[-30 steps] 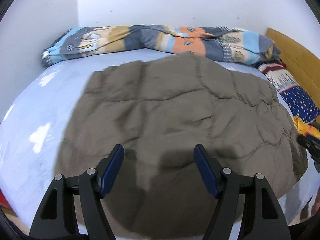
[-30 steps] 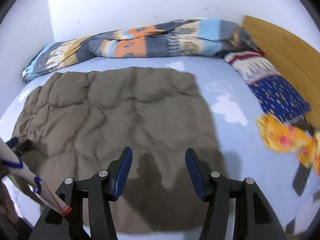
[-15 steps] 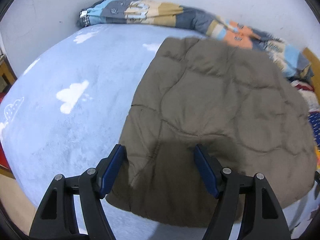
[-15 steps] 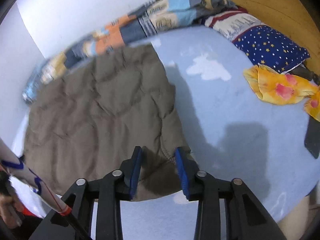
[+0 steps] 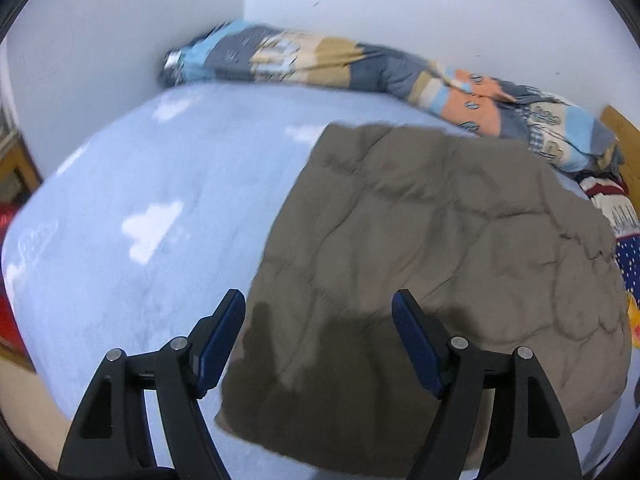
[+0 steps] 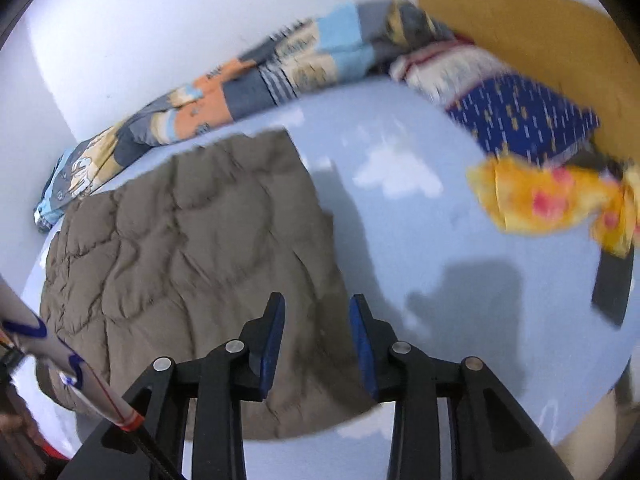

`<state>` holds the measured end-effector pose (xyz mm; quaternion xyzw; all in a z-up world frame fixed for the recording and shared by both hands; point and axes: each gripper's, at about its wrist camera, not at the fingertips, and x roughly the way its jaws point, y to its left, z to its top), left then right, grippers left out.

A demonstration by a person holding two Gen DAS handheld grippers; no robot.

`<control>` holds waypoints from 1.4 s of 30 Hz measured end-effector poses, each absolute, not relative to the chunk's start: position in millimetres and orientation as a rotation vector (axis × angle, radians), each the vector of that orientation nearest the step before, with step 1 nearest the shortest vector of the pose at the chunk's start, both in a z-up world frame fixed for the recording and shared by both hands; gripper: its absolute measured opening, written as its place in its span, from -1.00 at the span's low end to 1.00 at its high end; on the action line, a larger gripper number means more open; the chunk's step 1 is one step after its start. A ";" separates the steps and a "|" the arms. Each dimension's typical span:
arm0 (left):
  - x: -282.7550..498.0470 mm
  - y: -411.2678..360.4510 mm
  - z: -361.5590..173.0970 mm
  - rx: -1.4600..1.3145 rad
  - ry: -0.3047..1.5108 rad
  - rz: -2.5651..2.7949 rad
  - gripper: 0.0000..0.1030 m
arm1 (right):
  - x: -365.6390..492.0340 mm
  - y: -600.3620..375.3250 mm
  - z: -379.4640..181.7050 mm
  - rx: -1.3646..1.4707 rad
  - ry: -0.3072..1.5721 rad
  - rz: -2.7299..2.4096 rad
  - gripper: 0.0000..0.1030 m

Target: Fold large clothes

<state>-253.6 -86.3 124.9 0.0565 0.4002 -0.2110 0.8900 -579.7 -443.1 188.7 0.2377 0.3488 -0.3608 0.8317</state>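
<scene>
Quilted brown garment (image 5: 432,248) lies spread flat on a bed (image 5: 152,200) covered in pale blue sheeting with white cloud prints. The left hand-held gripper (image 5: 318,338) hovers over the garment's near left corner, its blue-padded jaws wide apart and holding nothing; the garment's left edge runs just inside the left finger. The right hand-held gripper (image 6: 316,338) hangs above the garment's (image 6: 192,248) near right edge, jaws parted and empty, the cloth under the left finger and bare sheet under the right one. Beyond the garment, a patchwork blanket (image 6: 224,92) is bunched along the white wall. To the garment's right, well apart from it, lie a star-print blue pillow (image 6: 524,120) and a crumpled yellow cloth (image 6: 552,200) near the wooden headboard (image 6: 520,28).
</scene>
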 end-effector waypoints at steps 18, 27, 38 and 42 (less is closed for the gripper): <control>-210.2 -280.4 136.5 0.342 0.862 -0.631 0.48 | -359.4 -425.8 188.9 0.345 0.846 -0.396 -0.30; -157.4 -233.2 126.0 0.239 0.918 -0.508 0.54 | -388.1 -506.3 162.9 0.479 0.914 -0.575 -0.67; -265.8 -144.6 159.0 0.191 0.817 -0.602 0.53 | -473.5 -392.0 212.4 0.381 0.759 -0.541 -0.28; -297.3 -125.8 141.6 0.192 0.813 -0.607 0.53 | -483.7 -346.7 199.4 0.289 0.776 -0.504 -0.23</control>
